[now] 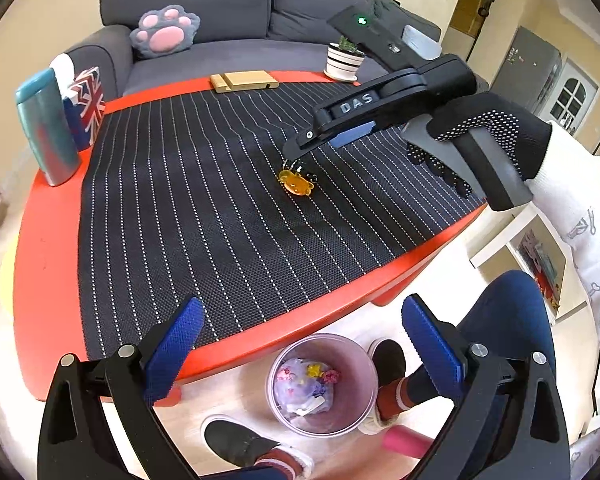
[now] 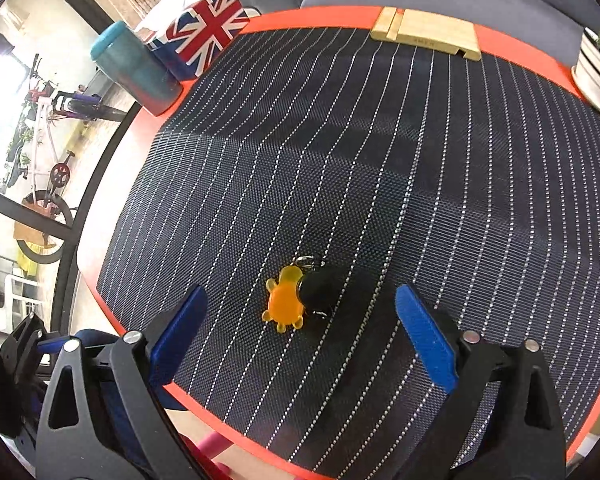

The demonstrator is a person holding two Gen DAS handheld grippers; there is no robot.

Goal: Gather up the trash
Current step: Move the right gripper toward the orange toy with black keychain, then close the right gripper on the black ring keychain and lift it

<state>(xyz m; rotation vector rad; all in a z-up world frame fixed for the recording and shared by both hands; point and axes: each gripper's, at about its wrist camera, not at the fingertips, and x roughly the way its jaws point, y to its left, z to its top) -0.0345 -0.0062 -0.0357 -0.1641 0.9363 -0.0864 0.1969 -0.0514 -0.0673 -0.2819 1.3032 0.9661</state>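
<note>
Along the left edge of the red tabletop [image 2: 332, 14], one teal tumbler [image 2: 136, 74] and one Union Jack tissue box [image 2: 202, 34] stand side by side, pushed out of the working area, probably to leave the middle free. One dark striped mat [image 2: 380, 160] covers most of the surface and likely keeps small things from sliding.

On the mat lies the only piece of trash left up here: one orange turtle-shaped charm [image 2: 284, 300] touching a black round piece [image 2: 320, 288] with a small metal ring, seemingly a single keychain. It sits between the wide-spread fingers of the right gripper [image 2: 300, 332], which points down over it; the blue pads [image 2: 424, 336] flank it on both sides without touching, so I judge this a line-up for a pinch.

At the far edge rest one wooden stand [image 2: 428, 30] and, to its right, one striped pot with a small plant [image 2: 598, 72].

Below the near edge, one translucent trash bin [image 1: 324, 384] stands on the floor between the person's two slippered feet, already holding several colourful bits. The left gripper [image 1: 300, 344] hangs above it with fingers wide and empty, perhaps waiting its turn.
</note>
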